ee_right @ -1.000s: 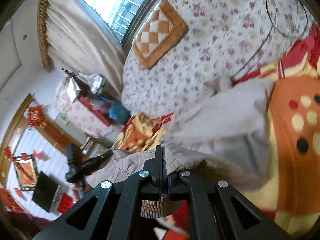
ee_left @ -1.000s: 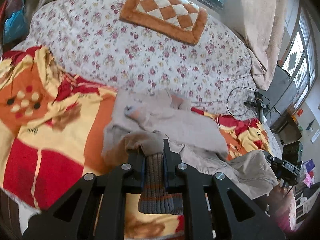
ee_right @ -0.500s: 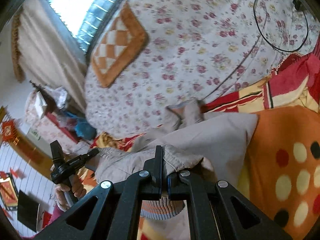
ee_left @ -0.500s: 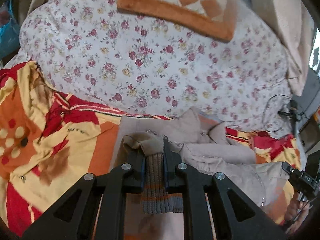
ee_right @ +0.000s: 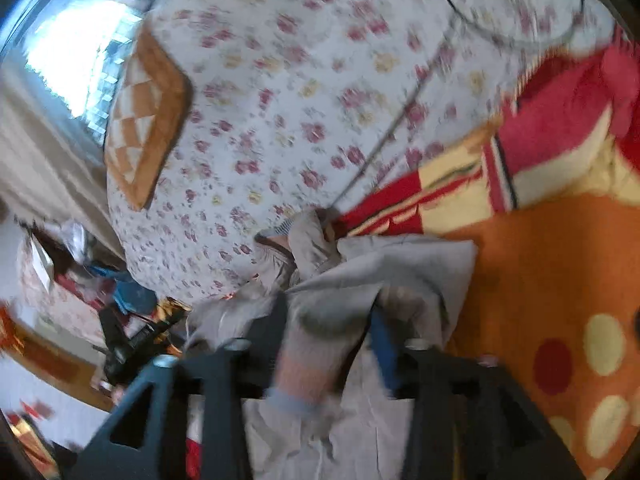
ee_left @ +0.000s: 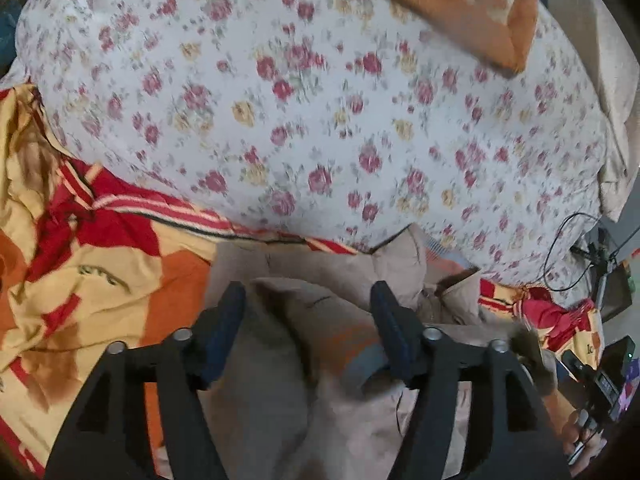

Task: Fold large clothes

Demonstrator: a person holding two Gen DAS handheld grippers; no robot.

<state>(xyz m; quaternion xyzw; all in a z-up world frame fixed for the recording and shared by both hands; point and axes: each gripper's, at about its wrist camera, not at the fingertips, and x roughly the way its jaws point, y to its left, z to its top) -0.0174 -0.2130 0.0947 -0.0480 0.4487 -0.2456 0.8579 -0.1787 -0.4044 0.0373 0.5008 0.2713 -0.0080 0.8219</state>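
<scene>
Just soft beige jacket (ee_left: 344, 360), rumpled.

Both wrist views angled down, close over bed; share floral quilt (ee_left: 320, 120) (ee_right: 300, 100), beige jacket (ee_left: 320, 360) (ee_right: 400, 264)

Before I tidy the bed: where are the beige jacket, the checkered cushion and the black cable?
beige jacket (ee_left: 280, 360), left wrist view, bunched cloth.
checkered cushion (ee_right: 144, 120), right wrist view, centre.
black cable (ee_left: 560, 236), left wrist view, loop.
</scene>
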